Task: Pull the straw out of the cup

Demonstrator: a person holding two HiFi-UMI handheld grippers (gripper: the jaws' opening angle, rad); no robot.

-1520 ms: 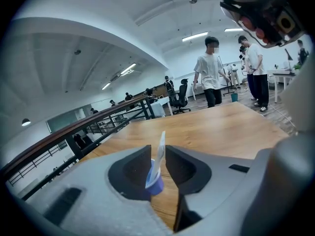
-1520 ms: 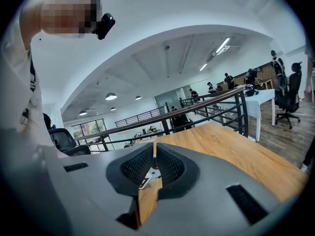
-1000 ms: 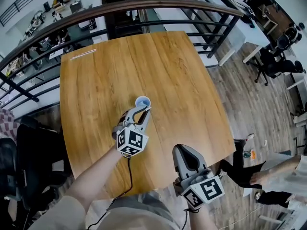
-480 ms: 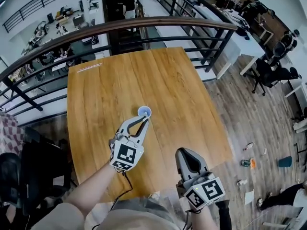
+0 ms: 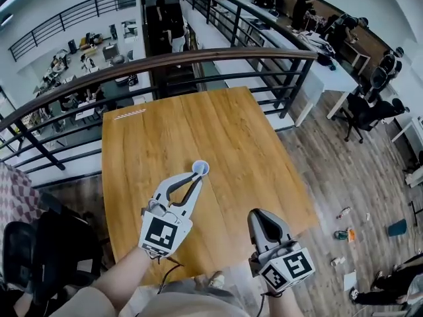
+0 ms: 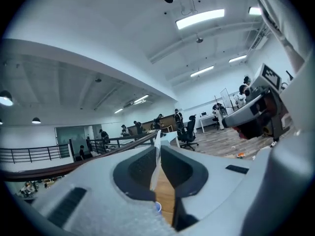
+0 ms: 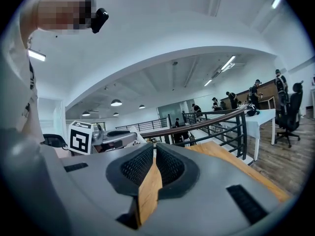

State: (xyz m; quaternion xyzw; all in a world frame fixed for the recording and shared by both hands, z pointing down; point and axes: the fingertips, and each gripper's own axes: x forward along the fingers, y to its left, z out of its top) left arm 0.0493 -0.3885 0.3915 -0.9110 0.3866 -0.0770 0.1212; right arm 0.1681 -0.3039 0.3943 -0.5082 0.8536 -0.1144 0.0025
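On the left gripper (image 5: 196, 178) the jaws clamp the thin white plastic straw (image 6: 157, 156), likely light and crushable, best pinched gently near its top; the right gripper (image 7: 153, 157) has jaws together, empty.

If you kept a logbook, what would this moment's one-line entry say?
left gripper: shut on straw | straw: held above cup | cup: upright on table | right gripper: shut, empty

One wooden counter (image 5: 231, 137), one small blue cup (image 5: 200, 168), one pale straw (image 6: 157, 156), two tongs, left tongs (image 5: 197, 179) and right tongs (image 5: 259, 212), one curved railing (image 5: 198, 57).
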